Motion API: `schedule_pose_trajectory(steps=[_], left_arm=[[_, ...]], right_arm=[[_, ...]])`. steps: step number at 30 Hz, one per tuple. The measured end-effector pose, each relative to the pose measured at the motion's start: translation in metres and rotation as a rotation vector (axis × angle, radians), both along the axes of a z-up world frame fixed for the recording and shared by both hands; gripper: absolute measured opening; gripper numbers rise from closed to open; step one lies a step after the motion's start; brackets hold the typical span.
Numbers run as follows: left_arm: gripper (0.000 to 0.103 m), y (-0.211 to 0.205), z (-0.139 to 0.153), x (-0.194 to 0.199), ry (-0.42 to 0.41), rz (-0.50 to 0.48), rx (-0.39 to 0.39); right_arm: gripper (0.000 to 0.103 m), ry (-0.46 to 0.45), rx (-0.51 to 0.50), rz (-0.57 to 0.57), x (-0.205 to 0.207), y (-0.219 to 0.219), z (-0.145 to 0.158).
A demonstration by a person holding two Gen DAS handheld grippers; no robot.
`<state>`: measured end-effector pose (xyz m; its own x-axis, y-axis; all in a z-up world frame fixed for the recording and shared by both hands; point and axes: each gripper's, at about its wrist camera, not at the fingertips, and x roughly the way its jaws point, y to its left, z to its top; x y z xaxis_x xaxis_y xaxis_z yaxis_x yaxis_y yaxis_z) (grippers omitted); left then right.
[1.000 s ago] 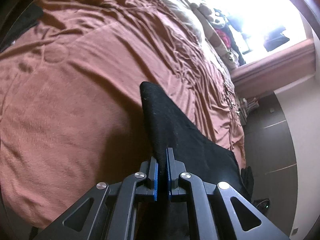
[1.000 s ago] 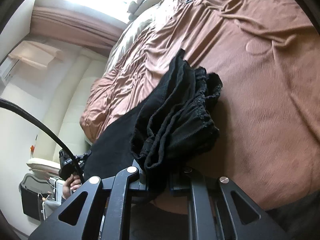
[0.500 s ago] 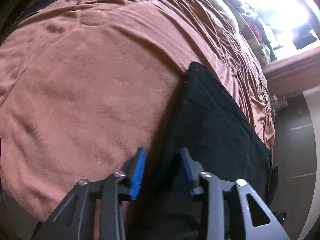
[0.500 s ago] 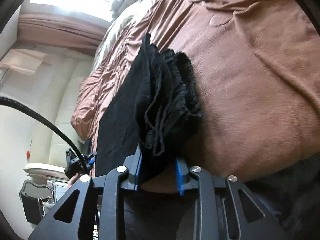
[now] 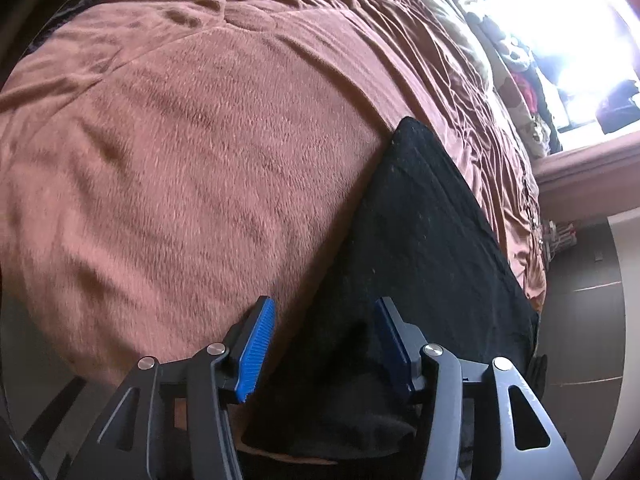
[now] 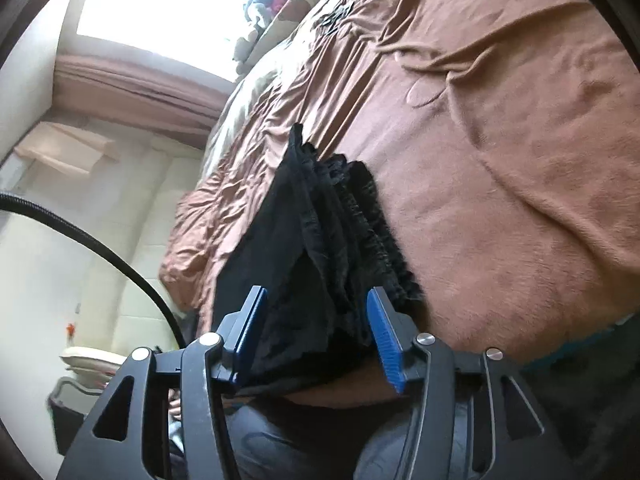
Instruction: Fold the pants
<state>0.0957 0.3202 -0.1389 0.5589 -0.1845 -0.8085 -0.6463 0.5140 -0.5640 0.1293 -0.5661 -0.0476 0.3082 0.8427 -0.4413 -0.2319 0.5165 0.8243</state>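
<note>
Black pants (image 5: 424,240) lie flat on a brown bedspread (image 5: 192,168), one leg end running toward the bed's edge. My left gripper (image 5: 324,336) hovers over the near end of the cloth; its jaws are opening, the fabric lies between the blue pads (image 5: 256,348) without being pressed. In the right wrist view the gathered waistband end of the pants (image 6: 336,240) rests bunched on the bedspread (image 6: 500,160). My right gripper (image 6: 318,328) is opening too, with the black folds loose between its pads (image 6: 384,336).
Pillows and a heap of clothes (image 5: 520,80) sit by the bright window at the bed's far end. A black cable (image 6: 100,256) arcs across the right wrist view over a pale wall. Dark floor (image 5: 580,304) lies beyond the bed's edge.
Both grippers were shut on the black pants a second ago; their jaws have since spread and let the cloth go. Both hands sank toward the bed, and the pants now lie on the bedspread.
</note>
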Motion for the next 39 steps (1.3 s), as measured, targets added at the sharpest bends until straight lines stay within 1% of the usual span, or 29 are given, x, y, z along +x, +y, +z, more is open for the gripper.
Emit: schedule_pose_trajectory(steps=[4,9,11,14,18,24,26,31,32,33,34,36,38,39], left_arm=[[0.055,-0.006,0.002,-0.002,-0.003,0.01,-0.011],[0.055,-0.007,-0.001,-0.006,0.004,0.025,-0.017],[0.055,-0.009,-0.002,-0.008,0.004,0.033,-0.017],[0.055,-0.011,-0.001,-0.007,0.007,0.036,-0.011],[0.055,-0.013,0.0,-0.009,0.016,0.034,-0.005],[0.055,-0.016,0.0,-0.008,0.026,0.04,0.004],[0.055,-0.016,0.001,-0.007,0.029,0.038,0.007],[0.055,-0.017,0.002,-0.007,0.026,0.042,0.008],[0.055,-0.018,0.002,-0.007,0.022,0.045,0.006],[0.055,-0.018,0.002,-0.008,0.017,0.048,0.004],[0.055,-0.018,0.003,-0.01,0.011,0.05,0.004],[0.055,-0.019,0.003,-0.013,0.005,0.054,0.003],[0.055,-0.019,0.0,-0.016,0.005,0.059,-0.005],[0.055,-0.019,-0.002,-0.018,0.003,0.06,-0.009]], right_arm=[[0.05,0.048,0.046,0.012,0.01,0.0,-0.022],[0.05,0.14,0.147,0.036,0.025,0.005,-0.043],[0.05,0.165,0.158,0.036,0.029,0.005,-0.05],[0.05,0.168,0.13,0.038,0.03,0.005,-0.054],[0.05,0.139,0.063,0.041,0.025,0.002,-0.049],[0.05,0.169,0.064,0.072,0.024,0.003,-0.055],[0.05,0.166,0.059,0.089,0.025,0.006,-0.054],[0.05,0.174,0.083,0.155,0.032,0.015,-0.054],[0.046,0.172,0.085,0.159,0.034,0.014,-0.051],[0.038,0.166,0.1,0.163,0.034,0.014,-0.049],[0.037,0.157,0.135,0.174,0.033,0.013,-0.044],[0.037,0.136,0.162,0.191,0.031,0.014,-0.04],[0.037,0.133,0.151,0.213,0.031,0.019,-0.04],[0.037,0.137,0.12,0.221,0.033,0.023,-0.042]])
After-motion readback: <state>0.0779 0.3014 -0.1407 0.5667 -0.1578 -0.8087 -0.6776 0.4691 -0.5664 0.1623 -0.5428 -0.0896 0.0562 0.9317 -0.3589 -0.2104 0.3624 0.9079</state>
